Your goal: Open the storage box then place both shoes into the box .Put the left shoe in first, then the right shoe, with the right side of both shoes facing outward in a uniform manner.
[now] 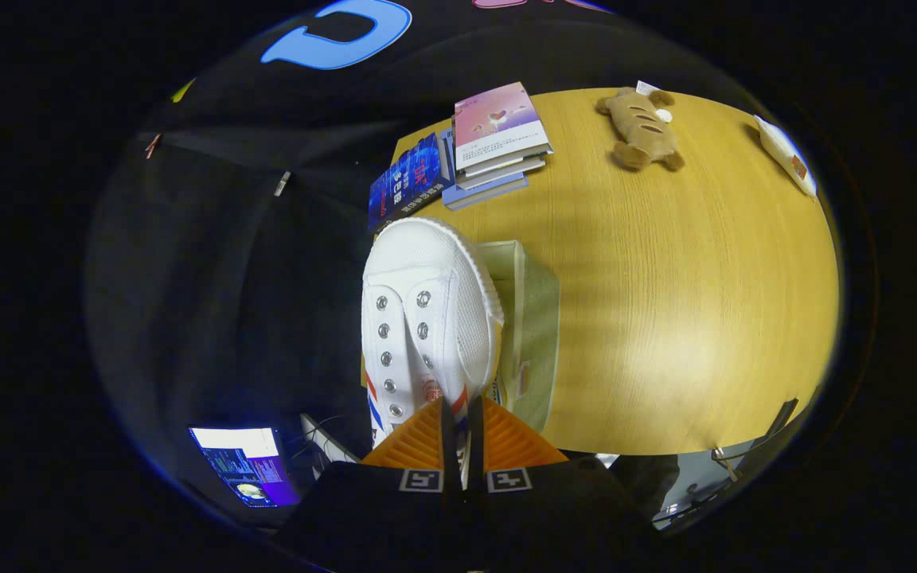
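Shoe [427,310], white canvas with metal eyelets, hangs above the pale green box [534,334] at the table's [665,318] near corner, its side wall pinched between the gripper's [461,418] nearly closed fingers (it looks light and soft, so the firmer edge beside the eyelets seems the safest hold).

Gripper-mounted fisheye, high above the wooden table [665,318], looking steeply down along orange fingers [419,442] pinched on the white shoe [427,318] close ahead; stacked books [498,139] beyond.
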Action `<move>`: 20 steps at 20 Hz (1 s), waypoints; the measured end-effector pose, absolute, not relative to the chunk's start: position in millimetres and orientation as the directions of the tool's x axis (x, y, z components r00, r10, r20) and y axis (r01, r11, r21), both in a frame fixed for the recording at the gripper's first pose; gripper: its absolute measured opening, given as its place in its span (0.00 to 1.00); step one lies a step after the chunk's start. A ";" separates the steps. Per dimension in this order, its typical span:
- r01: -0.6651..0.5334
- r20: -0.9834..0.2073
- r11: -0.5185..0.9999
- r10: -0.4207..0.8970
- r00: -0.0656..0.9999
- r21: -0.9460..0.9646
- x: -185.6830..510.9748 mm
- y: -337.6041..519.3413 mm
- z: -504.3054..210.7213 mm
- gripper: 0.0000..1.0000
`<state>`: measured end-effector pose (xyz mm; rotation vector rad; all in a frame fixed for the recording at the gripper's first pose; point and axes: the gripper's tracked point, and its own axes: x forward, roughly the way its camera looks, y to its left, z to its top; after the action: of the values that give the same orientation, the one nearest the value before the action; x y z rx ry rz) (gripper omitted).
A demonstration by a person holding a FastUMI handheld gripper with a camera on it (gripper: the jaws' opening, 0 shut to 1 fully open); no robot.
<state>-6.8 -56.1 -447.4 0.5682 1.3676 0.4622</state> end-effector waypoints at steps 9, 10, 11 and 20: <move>0.038 -0.827 0.827 0.560 0.050 0.562 -13.1 -32.6 -474.2 0.14; 0.054 -0.799 0.798 0.599 0.048 0.601 -11.7 -24.4 -466.5 0.30; 0.063 -0.781 0.778 0.622 0.059 0.625 -8.4 -21.8 -457.3 0.46; 0.078 -0.756 0.752 0.650 0.080 0.655 -2.9 -38.1 -452.8 0.97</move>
<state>-2.9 -38.1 -452.8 0.6342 1.4476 0.4735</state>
